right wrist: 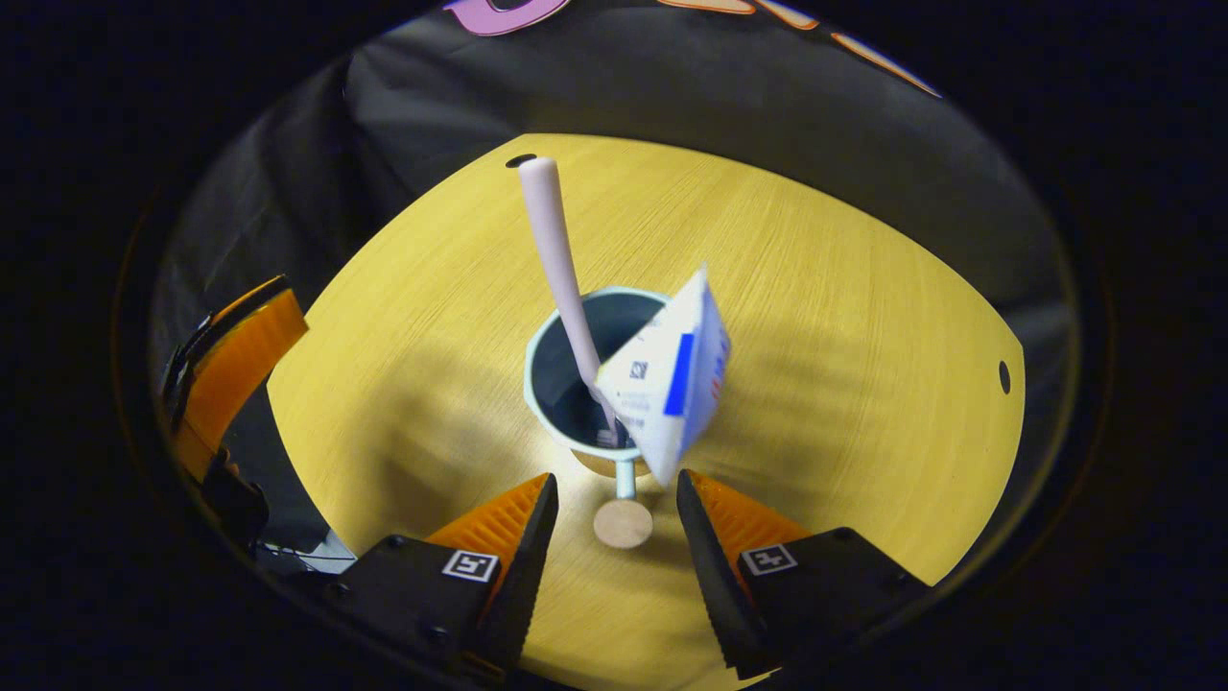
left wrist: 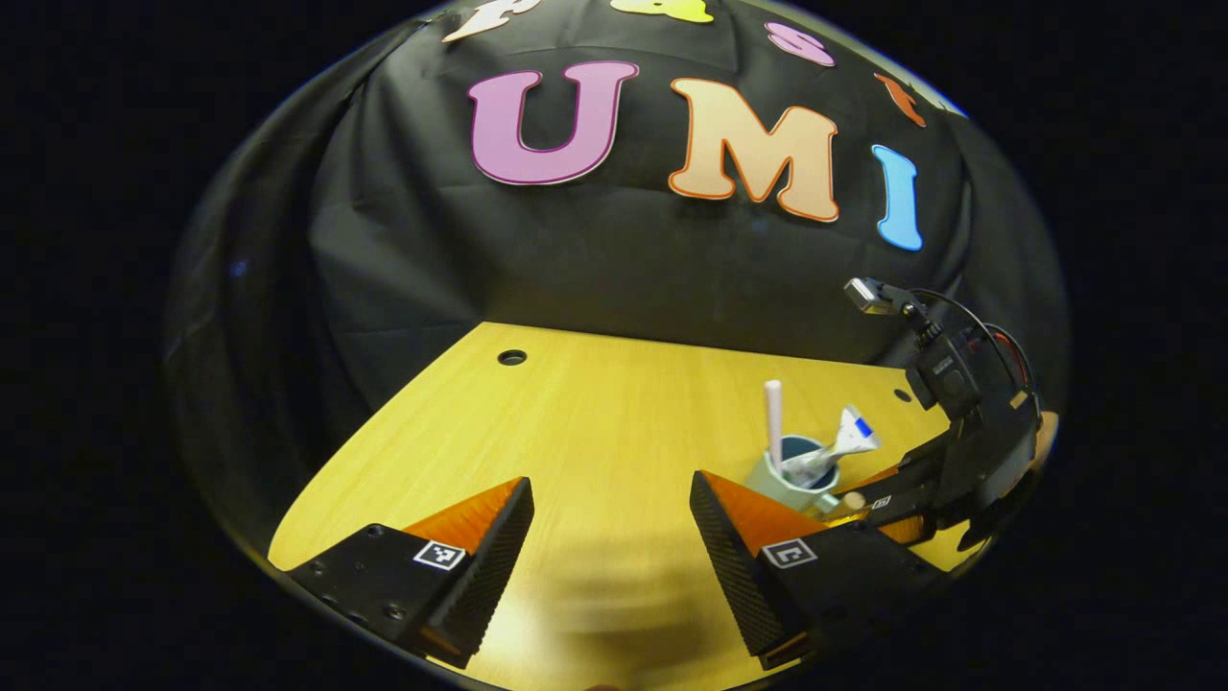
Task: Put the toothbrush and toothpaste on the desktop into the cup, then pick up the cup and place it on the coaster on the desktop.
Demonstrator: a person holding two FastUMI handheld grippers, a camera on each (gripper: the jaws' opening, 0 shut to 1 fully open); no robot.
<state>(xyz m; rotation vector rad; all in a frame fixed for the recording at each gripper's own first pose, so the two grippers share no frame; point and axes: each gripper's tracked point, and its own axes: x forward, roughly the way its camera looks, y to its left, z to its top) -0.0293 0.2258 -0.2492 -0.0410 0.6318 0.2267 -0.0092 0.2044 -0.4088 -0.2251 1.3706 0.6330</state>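
A pale green cup (right wrist: 561,427) stands on the wooden desk, holding a pink toothbrush (right wrist: 554,245) upright and a white and blue toothpaste tube (right wrist: 672,384) that leans over its rim. The cup's handle ends in a round wooden knob (right wrist: 623,524). My right gripper (right wrist: 614,513) is open, with one finger on each side of that knob and not touching it. In the left gripper view the cup (left wrist: 779,485), toothbrush (left wrist: 773,413) and tube (left wrist: 849,437) sit at the right, with the right gripper (left wrist: 878,506) beside them. My left gripper (left wrist: 611,547) is open over bare desk.
The desk (right wrist: 825,288) has small cable holes (left wrist: 511,357) near its far corners (right wrist: 1003,376). Black cloth walls close in the back and sides. The left gripper's orange finger (right wrist: 235,369) shows at the left edge of the right gripper view.
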